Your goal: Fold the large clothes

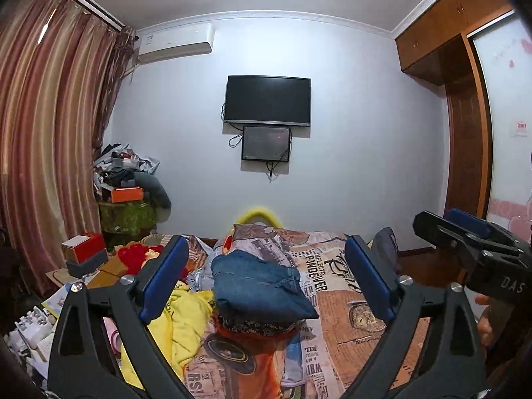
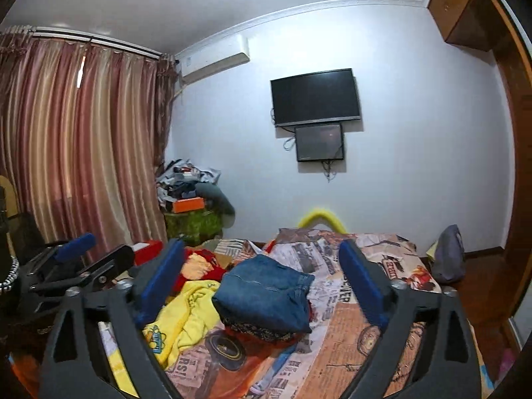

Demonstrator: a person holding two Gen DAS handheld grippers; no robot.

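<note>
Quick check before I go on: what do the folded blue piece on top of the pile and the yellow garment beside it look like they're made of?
The folded blue piece looks like denim: faded matte blue, with heavy stitched seams and a waistband edge, holding a stiff fold. The yellow garment seems a soft knit, maybe cotton jersey or fleece: it lies in loose rumpled folds with a dull finish and a printed logo. That one is less certain.

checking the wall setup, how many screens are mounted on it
2: a large black tv high on the far wall, and a smaller dark screen directly below it, touching its lower edge. Neither looks switched on.
</note>
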